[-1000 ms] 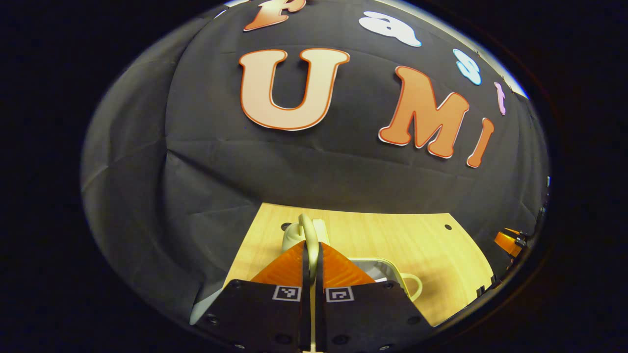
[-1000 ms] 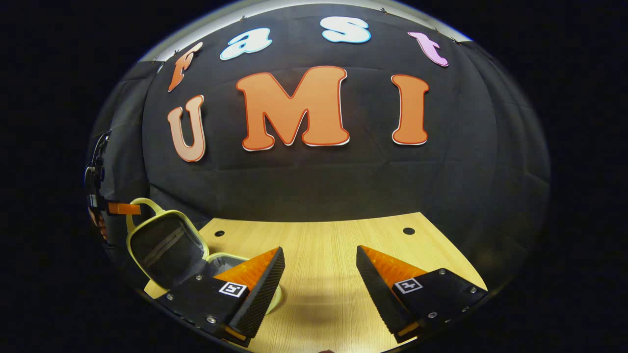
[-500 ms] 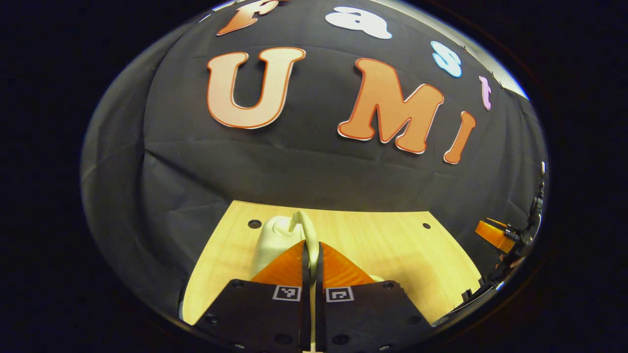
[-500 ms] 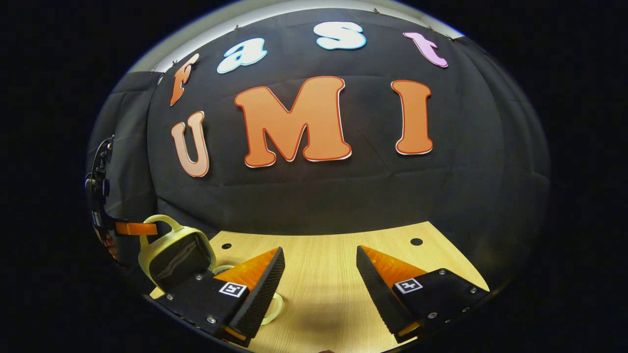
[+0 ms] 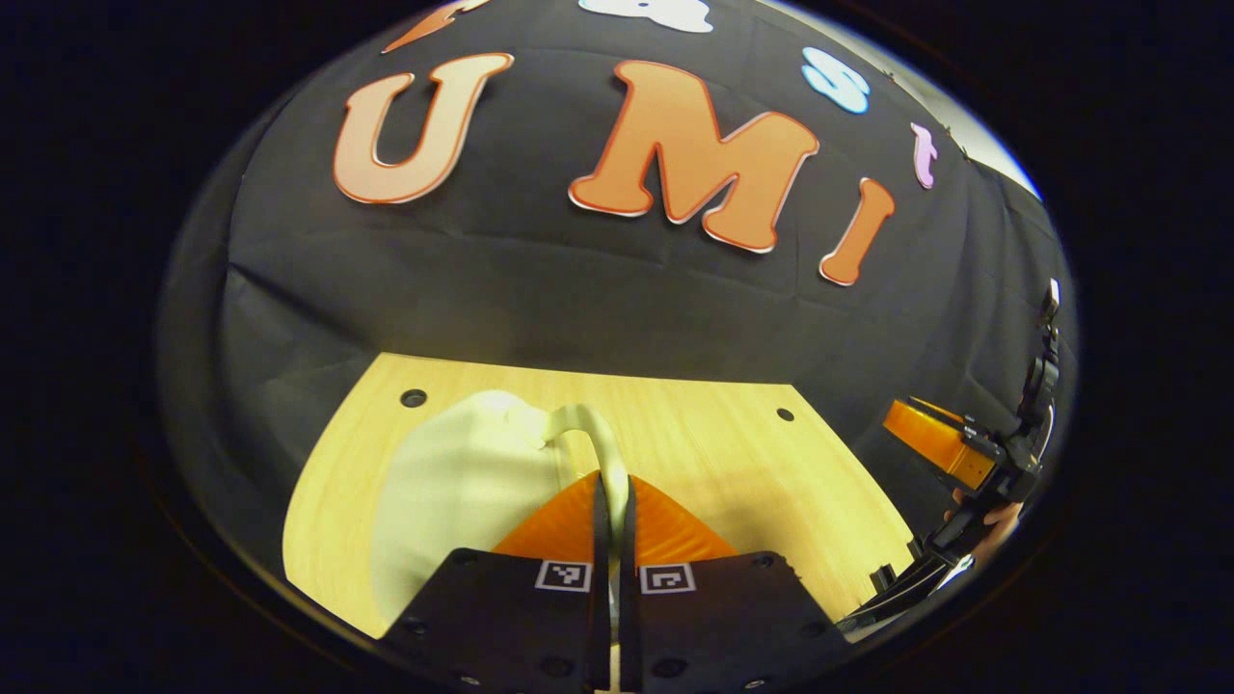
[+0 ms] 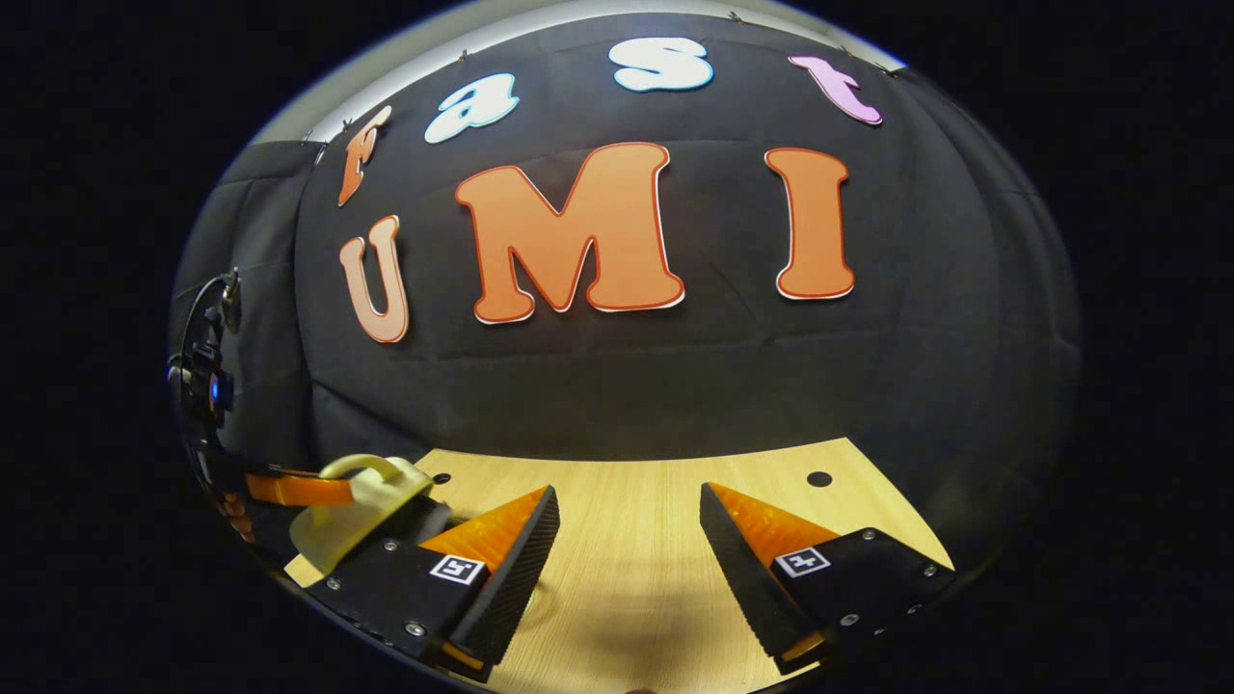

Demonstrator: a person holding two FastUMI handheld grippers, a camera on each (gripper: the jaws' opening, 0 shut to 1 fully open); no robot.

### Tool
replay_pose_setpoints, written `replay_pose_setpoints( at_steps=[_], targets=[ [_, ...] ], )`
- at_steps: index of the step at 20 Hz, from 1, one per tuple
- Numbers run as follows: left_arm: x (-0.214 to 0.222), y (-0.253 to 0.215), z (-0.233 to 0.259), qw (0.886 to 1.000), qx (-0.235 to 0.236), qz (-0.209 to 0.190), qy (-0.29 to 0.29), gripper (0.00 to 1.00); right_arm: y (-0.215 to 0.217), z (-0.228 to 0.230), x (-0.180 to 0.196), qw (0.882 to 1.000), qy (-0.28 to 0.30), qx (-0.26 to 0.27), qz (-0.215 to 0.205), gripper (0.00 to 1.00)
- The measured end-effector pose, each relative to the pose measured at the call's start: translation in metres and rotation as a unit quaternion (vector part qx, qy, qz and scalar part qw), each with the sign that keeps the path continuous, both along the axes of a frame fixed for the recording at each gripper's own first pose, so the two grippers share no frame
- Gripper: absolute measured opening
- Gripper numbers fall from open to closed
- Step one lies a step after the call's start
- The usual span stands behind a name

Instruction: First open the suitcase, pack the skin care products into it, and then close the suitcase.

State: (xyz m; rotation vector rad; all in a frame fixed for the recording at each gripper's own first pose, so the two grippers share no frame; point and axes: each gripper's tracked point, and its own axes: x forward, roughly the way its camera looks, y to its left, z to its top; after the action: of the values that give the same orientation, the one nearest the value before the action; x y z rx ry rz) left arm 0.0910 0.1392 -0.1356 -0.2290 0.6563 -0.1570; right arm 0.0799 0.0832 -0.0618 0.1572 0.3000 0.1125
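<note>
The left gripper (image 5: 611,492) is clamped on the handle (image 5: 590,436) of the suitcase (image 5: 453,501), a light, stiff-looking shell on the table (image 5: 733,463). The right gripper (image 6: 629,540) hangs wide open, well apart from the suitcase. The handle seems the surest hold.

Pale suitcase (image 5: 453,482), seemingly nearly closed

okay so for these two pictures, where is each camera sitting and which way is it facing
Left gripper view: rides the left gripper, facing the black cloth wall over the pale wooden table; its fingers pinch the cream suitcase's handle.
Right gripper view: rides the right gripper, fingers apart, facing the same wall across the table.
Shared: the cream suitcase, the table, and each other's gripper at the edge.
</note>
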Motion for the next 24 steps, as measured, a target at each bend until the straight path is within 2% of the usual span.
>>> replay_pose_setpoints(
  at_steps=[5,8,14,20,22,24],
  targets=[
    [-0.006,-0.051,-0.048,0.998,0.003,-0.03,0.046,0.04,-0.01,-0.011,0.0,1.0,0.005,-0.002,0.01,0.94],
    [-0.011,-0.066,-0.072,0.997,0.012,-0.04,0.071,0.04,-0.017,-0.019,0.003,1.0,0.011,0.001,0.013,0.94],
    [-0.01,-0.067,-0.102,0.991,0.076,-0.046,0.101,0.05,-0.023,-0.033,0.002,1.0,0.02,0.002,0.024,0.94],
    [-0.004,-0.071,-0.118,0.985,0.111,-0.038,0.123,0.05,-0.025,-0.035,0.003,0.999,0.02,0.002,0.039,0.94],
    [-0.005,-0.072,-0.12,0.984,0.122,-0.044,0.125,0.12,-0.03,-0.035,0.005,0.999,0.018,0.002,0.039,0.94],
    [-0.008,-0.083,-0.113,0.988,0.104,-0.049,0.107,0.23,-0.035,-0.037,0.006,0.999,0.017,0.0,0.04,0.94]
  ],
)
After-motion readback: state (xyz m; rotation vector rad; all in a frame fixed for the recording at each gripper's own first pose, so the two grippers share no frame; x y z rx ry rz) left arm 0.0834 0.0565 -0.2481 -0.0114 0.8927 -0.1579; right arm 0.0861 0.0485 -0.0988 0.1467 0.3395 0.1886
